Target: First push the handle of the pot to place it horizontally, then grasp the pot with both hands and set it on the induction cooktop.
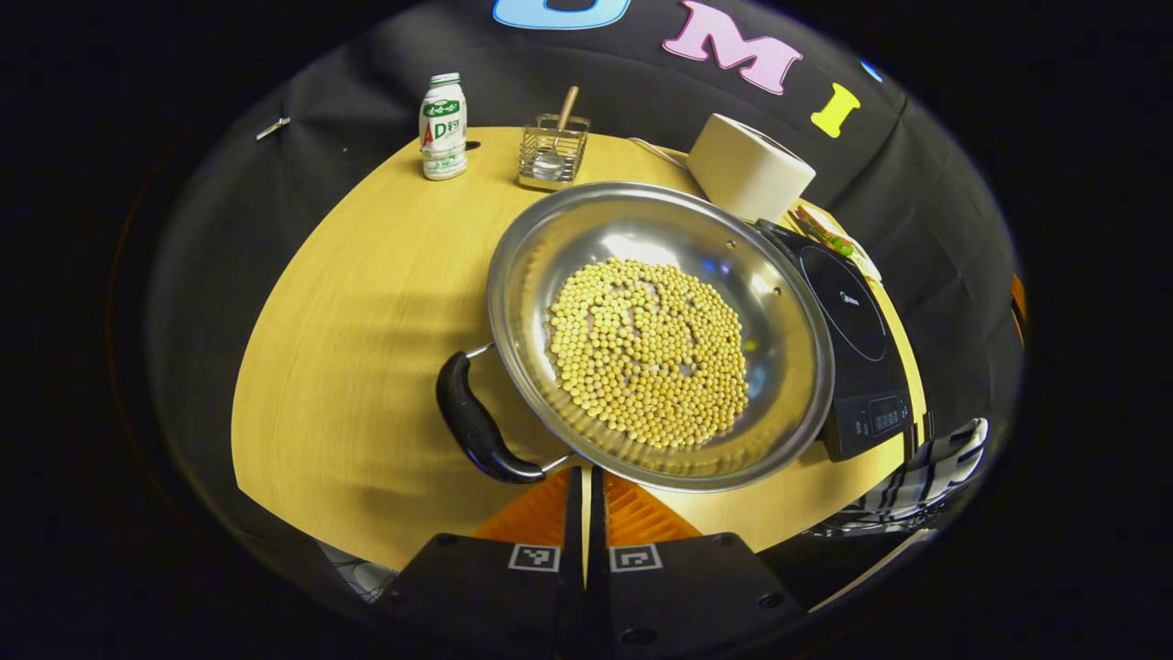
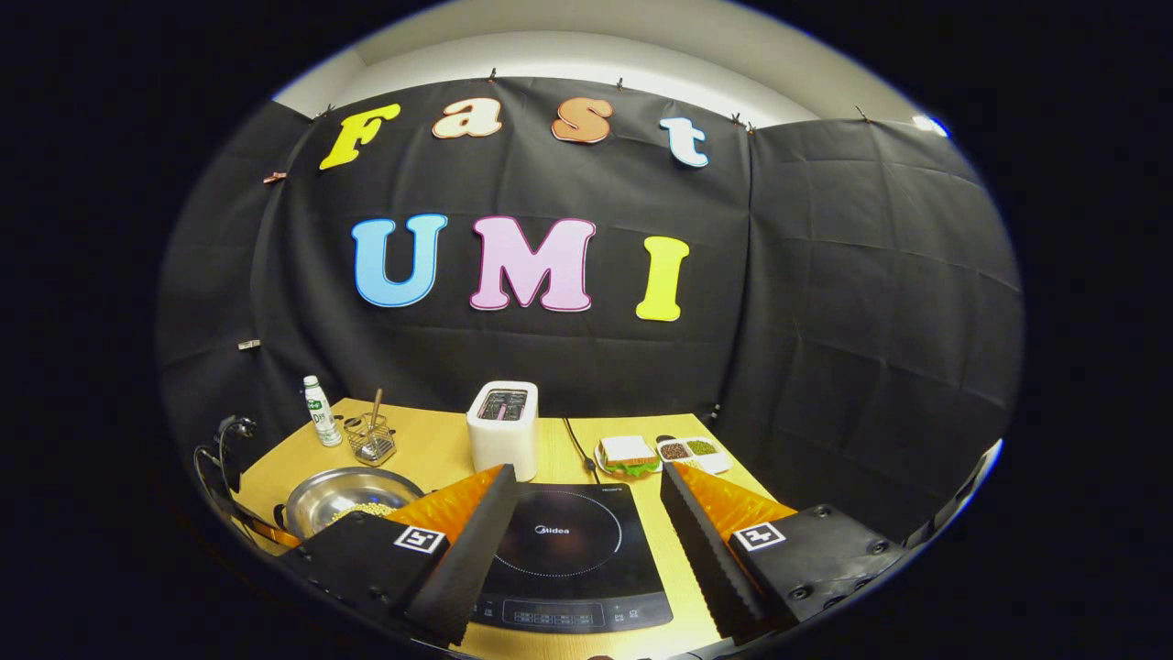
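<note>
A wide steel pot point(image 1: 641, 220) filled with yellow beans point(image 1: 651, 353) sits on the wooden table point(image 1: 367, 302). Its black handle point(image 1: 475, 423) curves along the near-left side of the rim. My left gripper point(image 1: 584, 478) is shut with nothing between its fingers, its tips just at the pot's near rim, beside the handle's lower end. The black induction cooktop point(image 1: 852, 321) lies right of the pot, touching or nearly touching it. In the right gripper view my right gripper point(image 2: 586, 472) is wide open above the cooktop point(image 2: 564, 541), with the pot point(image 2: 325, 490) off to the left.
At the back of the table stand a small bottle point(image 1: 443, 128), a wire basket with a spoon point(image 1: 553, 151) and a white toaster point(image 2: 502, 426). A sandwich plate point(image 2: 628, 454) and small bean dishes point(image 2: 689, 449) lie behind the cooktop. A checked sleeve point(image 1: 926, 472) shows at the right.
</note>
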Tool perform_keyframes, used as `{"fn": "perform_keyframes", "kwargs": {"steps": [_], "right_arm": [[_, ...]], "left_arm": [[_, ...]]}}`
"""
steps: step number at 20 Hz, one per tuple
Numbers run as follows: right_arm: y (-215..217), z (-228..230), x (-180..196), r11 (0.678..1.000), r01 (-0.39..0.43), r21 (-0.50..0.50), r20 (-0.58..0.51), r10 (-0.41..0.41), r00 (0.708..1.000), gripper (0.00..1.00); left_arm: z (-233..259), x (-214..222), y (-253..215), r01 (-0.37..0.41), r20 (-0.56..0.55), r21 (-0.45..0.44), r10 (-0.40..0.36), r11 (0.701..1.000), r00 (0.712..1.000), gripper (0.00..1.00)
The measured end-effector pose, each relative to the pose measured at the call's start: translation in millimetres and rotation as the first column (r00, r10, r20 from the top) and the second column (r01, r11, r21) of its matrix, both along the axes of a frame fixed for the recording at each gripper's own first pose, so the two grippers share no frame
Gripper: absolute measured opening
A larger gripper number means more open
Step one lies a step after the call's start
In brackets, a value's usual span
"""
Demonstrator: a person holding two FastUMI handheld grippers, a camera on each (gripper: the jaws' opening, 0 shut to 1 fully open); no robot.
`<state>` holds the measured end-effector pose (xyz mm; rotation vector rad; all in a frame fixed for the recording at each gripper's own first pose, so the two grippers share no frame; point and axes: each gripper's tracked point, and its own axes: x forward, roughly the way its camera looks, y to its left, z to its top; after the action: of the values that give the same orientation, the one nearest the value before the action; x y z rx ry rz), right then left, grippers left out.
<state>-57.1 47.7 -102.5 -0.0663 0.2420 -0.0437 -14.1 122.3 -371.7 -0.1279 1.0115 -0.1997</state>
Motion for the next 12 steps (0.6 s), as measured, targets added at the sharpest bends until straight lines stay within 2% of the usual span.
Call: {"fn": "perform_keyframes", "kwargs": {"steps": [12], "right_arm": [[12, -12, 3, 1.0, 0.002, -0.031, -0.036, -0.003, 0.999, 0.98]], "left_arm": [[-1, 45, 50, -0.074, 0.024, -0.001, 0.074, 0.997, 0.997, 0.05]]}}
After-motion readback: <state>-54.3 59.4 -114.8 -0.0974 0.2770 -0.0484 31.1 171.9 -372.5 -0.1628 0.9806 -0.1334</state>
